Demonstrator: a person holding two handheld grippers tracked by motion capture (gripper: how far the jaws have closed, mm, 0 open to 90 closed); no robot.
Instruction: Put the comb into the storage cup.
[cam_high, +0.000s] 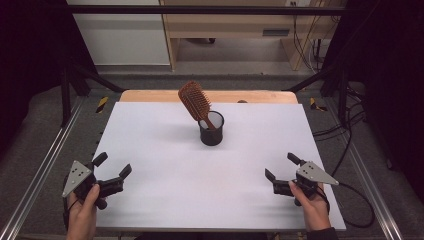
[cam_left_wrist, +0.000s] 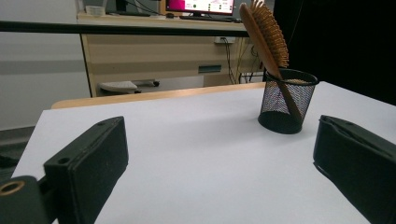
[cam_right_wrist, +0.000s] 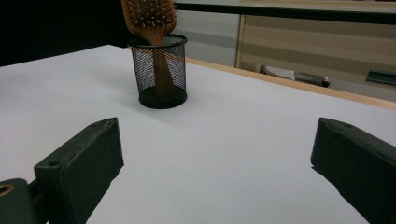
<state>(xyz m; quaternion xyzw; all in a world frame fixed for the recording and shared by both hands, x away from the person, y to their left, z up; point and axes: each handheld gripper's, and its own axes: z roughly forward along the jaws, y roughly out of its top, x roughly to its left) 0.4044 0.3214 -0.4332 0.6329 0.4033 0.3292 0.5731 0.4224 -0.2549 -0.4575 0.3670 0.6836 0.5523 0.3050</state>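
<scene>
Both grippers, left (cam_high: 116, 172) and right (cam_high: 281, 166), rested wide open and empty near the table's front edge, while the hairbrush (cam_high: 194, 101) leaned (handle down) in the mesh cup (cam_high: 211, 129), well apart, probably awaiting pickup.

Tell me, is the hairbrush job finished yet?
It looks either finished or not yet begun: the wooden hairbrush stands handle-down in the black mesh cup. The left gripper and right gripper are open, empty, near the table's front edge.
</scene>
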